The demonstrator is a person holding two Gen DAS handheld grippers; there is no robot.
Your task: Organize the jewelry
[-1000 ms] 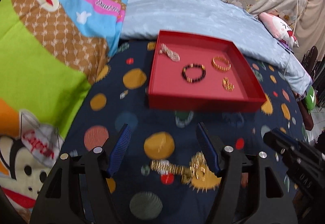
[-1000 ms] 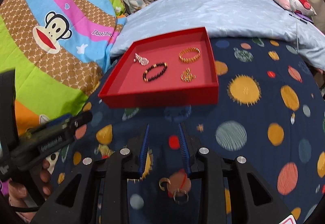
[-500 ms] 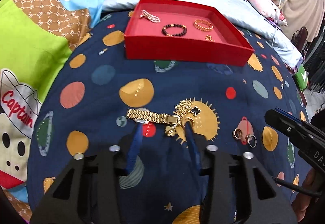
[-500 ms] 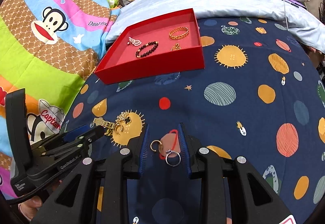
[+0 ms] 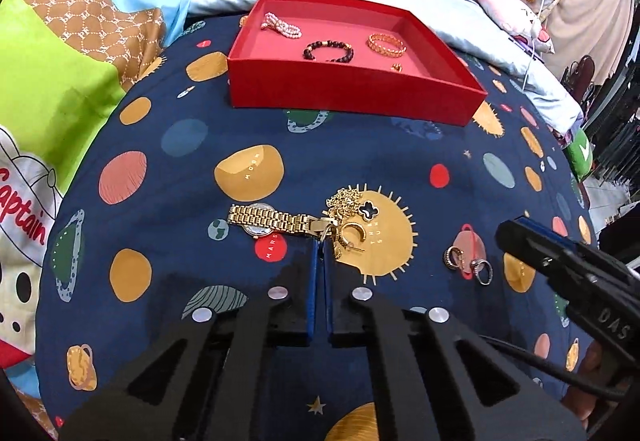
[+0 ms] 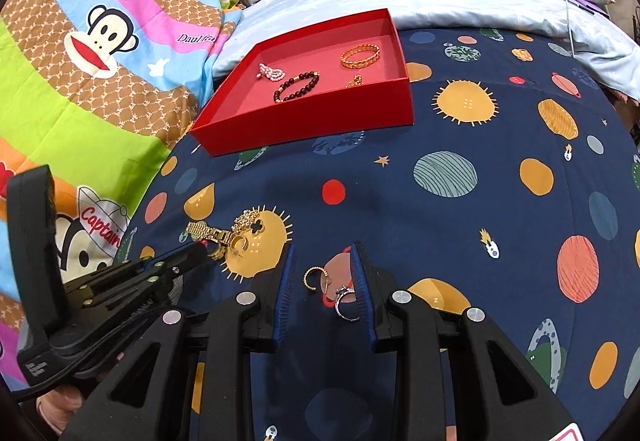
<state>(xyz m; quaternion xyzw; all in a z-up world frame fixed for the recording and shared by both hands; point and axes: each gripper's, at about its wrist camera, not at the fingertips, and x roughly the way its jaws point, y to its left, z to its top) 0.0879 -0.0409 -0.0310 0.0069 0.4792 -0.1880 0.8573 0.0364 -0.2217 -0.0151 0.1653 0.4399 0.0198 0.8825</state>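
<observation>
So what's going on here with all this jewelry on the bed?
A person holding two grippers is sorting jewelry into a red tray, which already holds a few bracelets. The left gripper has its fingers pinched together at the clasp of a gold watch, lying tangled with a gold necklace on the planet-print bedspread. The right gripper is open, its fingers on either side of some rings, not yet closed on them.

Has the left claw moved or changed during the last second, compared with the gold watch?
Yes. The left claw has closed from wide open and pulled back toward the near side of the gold watch, its tips now at the clasp.
</observation>
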